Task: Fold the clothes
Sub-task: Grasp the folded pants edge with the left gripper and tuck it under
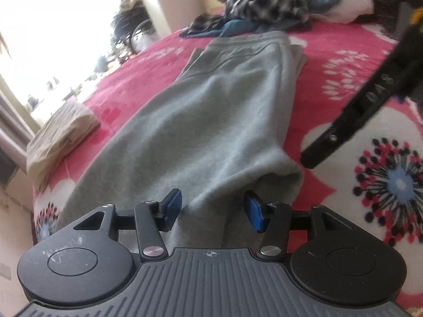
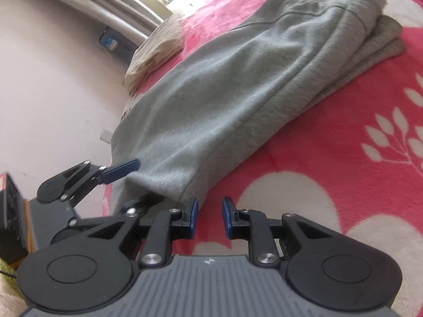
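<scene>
- The left gripper [image 1: 213,210] is seen at the near cuff end of the grey sweatpants [image 1: 201,132]; its blue pads [image 1: 173,207] are spread apart with a ridge of grey cloth lying between them, not pinched.
- The right gripper [image 2: 210,218] is held released as well; its jaws are parted over the pink floral blanket [image 2: 330,158], just beside the cuff corner of the pants.
- The sweatpants are laid lengthwise on the blanket, folded leg over leg, the waistband at the far end.
- A folded beige garment [image 1: 59,132] is found near the bed edge, left of the pants; a heap of unfolded clothes [image 1: 267,4] is piled beyond the waistband.
</scene>
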{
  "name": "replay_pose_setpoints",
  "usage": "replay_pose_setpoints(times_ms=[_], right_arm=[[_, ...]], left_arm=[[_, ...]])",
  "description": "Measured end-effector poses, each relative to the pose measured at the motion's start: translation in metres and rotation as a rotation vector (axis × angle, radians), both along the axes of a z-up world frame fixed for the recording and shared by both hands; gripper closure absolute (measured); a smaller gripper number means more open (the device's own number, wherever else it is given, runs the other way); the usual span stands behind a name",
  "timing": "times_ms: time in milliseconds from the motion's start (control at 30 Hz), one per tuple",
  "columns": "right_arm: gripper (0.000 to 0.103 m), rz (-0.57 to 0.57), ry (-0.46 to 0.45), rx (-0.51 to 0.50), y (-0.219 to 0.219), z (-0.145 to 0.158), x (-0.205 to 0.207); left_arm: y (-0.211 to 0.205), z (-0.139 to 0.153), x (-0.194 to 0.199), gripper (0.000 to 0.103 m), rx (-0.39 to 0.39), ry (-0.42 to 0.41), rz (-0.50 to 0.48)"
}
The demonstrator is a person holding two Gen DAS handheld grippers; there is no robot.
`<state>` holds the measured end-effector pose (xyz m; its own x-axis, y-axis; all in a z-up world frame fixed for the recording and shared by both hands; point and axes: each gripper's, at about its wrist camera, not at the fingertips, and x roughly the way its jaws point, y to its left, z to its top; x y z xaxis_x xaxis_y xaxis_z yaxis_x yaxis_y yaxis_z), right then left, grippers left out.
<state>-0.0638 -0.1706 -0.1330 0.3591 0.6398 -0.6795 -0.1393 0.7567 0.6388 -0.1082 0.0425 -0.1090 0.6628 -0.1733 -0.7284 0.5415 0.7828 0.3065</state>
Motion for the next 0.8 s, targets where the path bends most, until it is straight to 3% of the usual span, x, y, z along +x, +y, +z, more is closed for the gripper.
replay_pose_setpoints(times_ms=[133, 200, 367, 433, 800], right_arm=[[0.08, -0.024, 0.021, 0.024, -0.006, -0.005, 0.003], [0.08, -0.026, 0.028, 0.024, -0.006, -0.006, 0.003], [0.08, -0.03, 0.03, 0.014, -0.007, -0.008, 0.004], [0.081, -0.032, 0.024, 0.011, -0.006, -0.008, 0.004], [0.084, 0.054, -0.063, -0.012, 0.021, -0.011, 0.008]], left_arm=[[-0.005, -0.012, 0.005, 0.05, 0.094, -0.006, -0.018], [-0.007, -0.018, 0.007, 0.051, 0.102, 0.002, -0.03], [-0.001, -0.008, 0.008, 0.08, 0.046, -0.005, -0.001], [0.004, 0.003, 0.008, 0.085, 0.031, -0.029, 0.008], [0.01, 0.019, 0.013, 0.091, -0.038, -0.06, 0.004]])
